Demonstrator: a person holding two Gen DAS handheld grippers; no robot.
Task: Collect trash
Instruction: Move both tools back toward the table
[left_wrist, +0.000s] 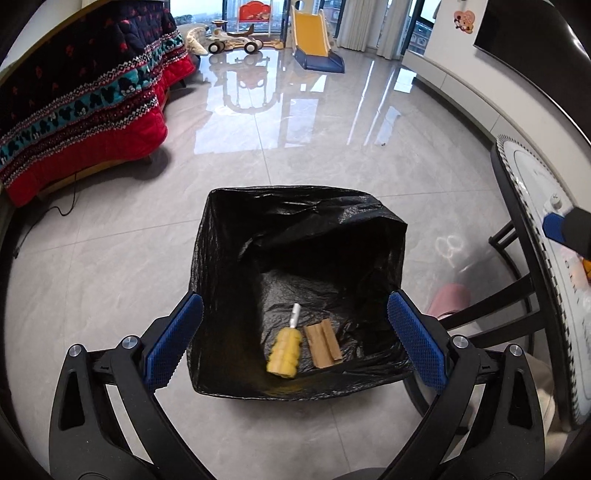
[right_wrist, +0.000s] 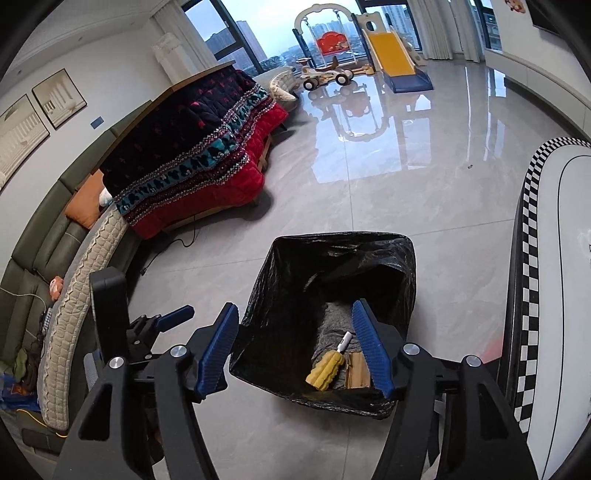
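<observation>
Left wrist view looks straight down into a trash bin (left_wrist: 299, 291) lined with a black bag, standing on the grey tiled floor (left_wrist: 295, 155) just beside the edge of a white table (left_wrist: 532, 236) with a checkered rim. The left gripper (left_wrist: 295, 336) hangs above the bin's near rim, its blue pads spread wide with nothing between them. At the bottom of the bag, toward the near side, lie 2 pieces of trash: a yellow brush head (left_wrist: 283, 351) with a short metal stem and, touching it on the right, a scrap of brown cardboard (left_wrist: 324, 347).

From the right wrist view, the right gripper (right_wrist: 295, 350) is also wide apart and empty, poised over the bin's near edge, with the brush head (right_wrist: 325, 372) and cardboard (right_wrist: 359, 376) visible between its fingers. The left tool shows at its left.

Both tools look free for the next pickup, most likely from the table, though little of the tabletop shows here. To do it well, lift clear of the bag's rim before swinging away so the loose liner is not snagged, and release later items over the middle of the opening.
</observation>
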